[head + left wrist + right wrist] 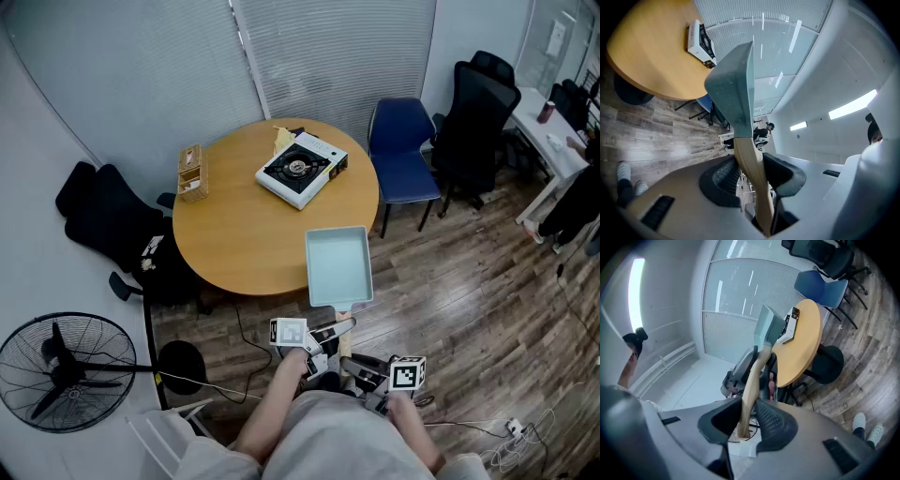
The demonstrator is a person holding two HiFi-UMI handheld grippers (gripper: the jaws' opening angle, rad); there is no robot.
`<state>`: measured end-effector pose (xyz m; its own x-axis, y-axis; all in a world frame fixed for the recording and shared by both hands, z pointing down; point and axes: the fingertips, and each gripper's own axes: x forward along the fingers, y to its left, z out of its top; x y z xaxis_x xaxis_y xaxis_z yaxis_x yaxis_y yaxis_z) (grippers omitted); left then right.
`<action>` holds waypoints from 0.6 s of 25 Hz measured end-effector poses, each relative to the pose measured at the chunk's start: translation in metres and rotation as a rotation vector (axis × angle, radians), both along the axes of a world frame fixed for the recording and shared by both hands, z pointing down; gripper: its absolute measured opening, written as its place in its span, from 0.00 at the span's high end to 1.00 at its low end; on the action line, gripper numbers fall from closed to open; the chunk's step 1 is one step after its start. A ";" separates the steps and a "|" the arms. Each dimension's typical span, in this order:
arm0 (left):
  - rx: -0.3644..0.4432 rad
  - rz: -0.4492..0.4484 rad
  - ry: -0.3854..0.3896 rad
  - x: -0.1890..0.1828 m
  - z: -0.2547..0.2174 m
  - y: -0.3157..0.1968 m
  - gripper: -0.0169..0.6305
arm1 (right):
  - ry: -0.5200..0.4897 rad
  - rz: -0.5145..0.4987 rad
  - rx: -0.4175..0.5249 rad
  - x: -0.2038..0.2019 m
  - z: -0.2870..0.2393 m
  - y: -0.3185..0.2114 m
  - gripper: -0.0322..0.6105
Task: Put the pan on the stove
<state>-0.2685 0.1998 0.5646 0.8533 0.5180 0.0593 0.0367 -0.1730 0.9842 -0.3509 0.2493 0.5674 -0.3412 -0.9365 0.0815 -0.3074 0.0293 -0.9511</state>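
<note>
- Firstly, left claw (754,172): level, both pads pinched on the pan's wooden handle (746,143).
- Right claw (749,416): level, pinched on the same handle, just behind my left claw, near the butt end.
- Pan (338,265): pale teal, square, just ahead of both claws, over the near rim of the round table (234,234); I cannot tell whether it touches.
- Stove (301,169): white, single burner, well ahead of the pan, on the table's far side.
- Blue chair (401,141): beyond the table, ahead and to the right.

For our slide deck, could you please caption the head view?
Left gripper and right gripper hold the pan by its handle near the table edge, stove ahead.
</note>
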 end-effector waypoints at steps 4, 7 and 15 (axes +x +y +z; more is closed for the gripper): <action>0.021 0.013 0.017 0.003 -0.001 -0.002 0.71 | 0.007 0.008 -0.002 0.004 -0.001 -0.003 0.79; 0.043 0.023 0.031 0.004 0.002 -0.006 0.71 | 0.020 0.012 -0.008 0.004 0.000 -0.006 0.79; 0.053 0.061 0.031 0.010 0.001 -0.012 0.71 | 0.024 0.036 -0.008 0.008 0.001 -0.017 0.79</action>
<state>-0.2581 0.1878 0.5657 0.8220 0.5662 0.0619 0.0794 -0.2215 0.9719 -0.3430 0.2319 0.5685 -0.3055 -0.9473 0.0967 -0.3312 0.0105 -0.9435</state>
